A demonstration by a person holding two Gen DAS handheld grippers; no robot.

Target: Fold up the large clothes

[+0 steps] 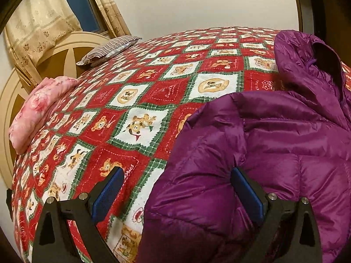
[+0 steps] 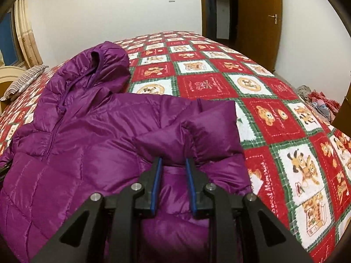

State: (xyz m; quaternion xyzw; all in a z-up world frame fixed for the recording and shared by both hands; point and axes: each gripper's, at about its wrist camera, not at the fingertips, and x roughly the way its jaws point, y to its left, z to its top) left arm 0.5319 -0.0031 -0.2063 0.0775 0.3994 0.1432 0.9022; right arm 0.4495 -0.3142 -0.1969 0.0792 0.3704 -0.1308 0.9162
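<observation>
Jacket (image 2: 87,135) sleeve sits pinched between right gripper (image 2: 173,162) fingers (image 2: 156,175).

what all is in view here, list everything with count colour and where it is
puffer jacket: one, purple, hooded, lying on the quilt with a sleeve folded across its front
quilt: one, red, white and green with bear squares, covering the bed
striped pillow: one, grey and white, far end of the bed by the headboard
pink pillow: one, pink floral, bed edge beside the headboard
headboard: one, cream, behind the pillows
curtains: cream, patterned, at the window
door: one, brown wood, far wall, with a red decoration
clothes pile: mixed colours, off the bed's far side
left gripper: black, blue pads, open over the jacket's edge
right gripper: black, blue pads, closed on the folded sleeve
</observation>
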